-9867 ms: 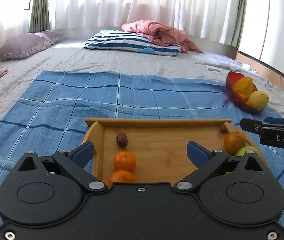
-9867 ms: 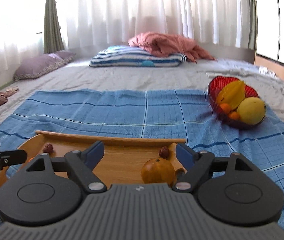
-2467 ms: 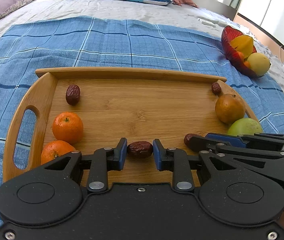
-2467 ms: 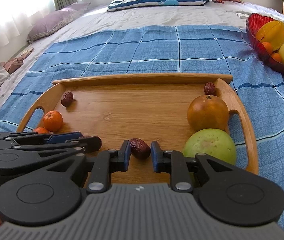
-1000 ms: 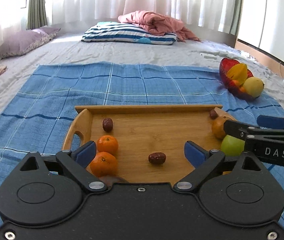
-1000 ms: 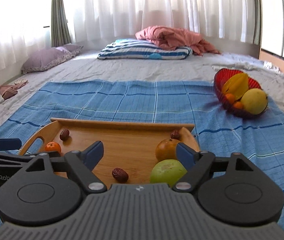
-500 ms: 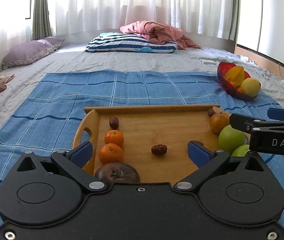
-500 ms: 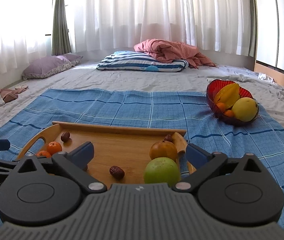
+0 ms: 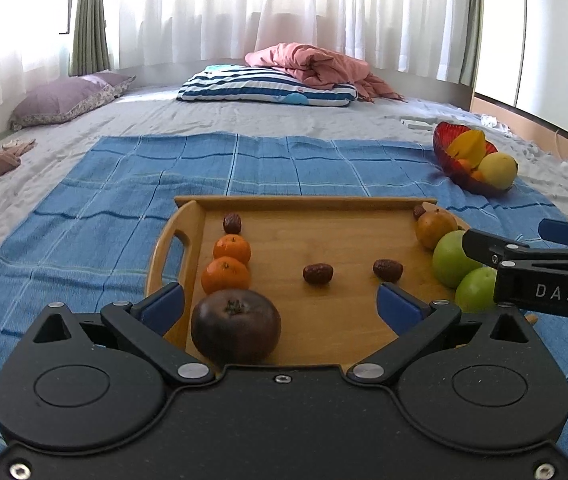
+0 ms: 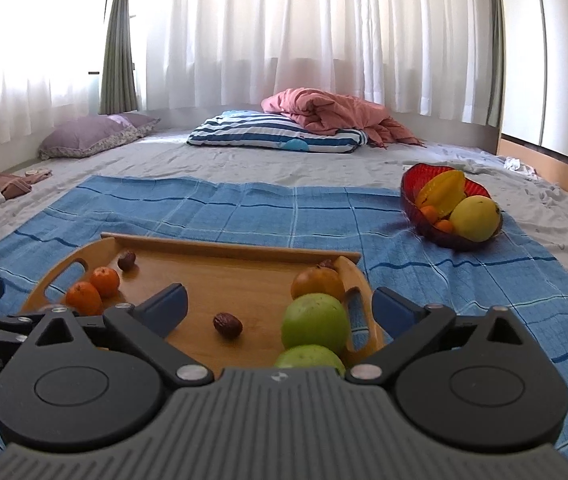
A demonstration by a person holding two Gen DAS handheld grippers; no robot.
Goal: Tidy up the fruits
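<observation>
A wooden tray [image 9: 324,204] lies on a blue checked cloth. On its left side stand a dark tomato-like fruit [image 9: 236,326], two mandarins [image 9: 226,276] and a date [image 9: 232,223] in a row. Two dates [image 9: 318,273] lie in the middle. On the right are two green apples [image 9: 452,258] and a brown fruit [image 9: 435,227]. My left gripper [image 9: 280,308] is open and empty, above the tray's near edge. My right gripper [image 10: 280,306] is open and empty, above the green apples [image 10: 314,328]; it also shows in the left wrist view [image 9: 544,264].
A red bowl [image 10: 450,204] with a starfruit, a yellow fruit and small oranges stands on the cloth at the far right. A striped pillow [image 9: 268,90], a pink blanket and a purple pillow [image 9: 68,98] lie further back on the bed.
Both grippers let go of the dates, opened wide and pulled back and up from the tray. More of the near fruit now shows.
</observation>
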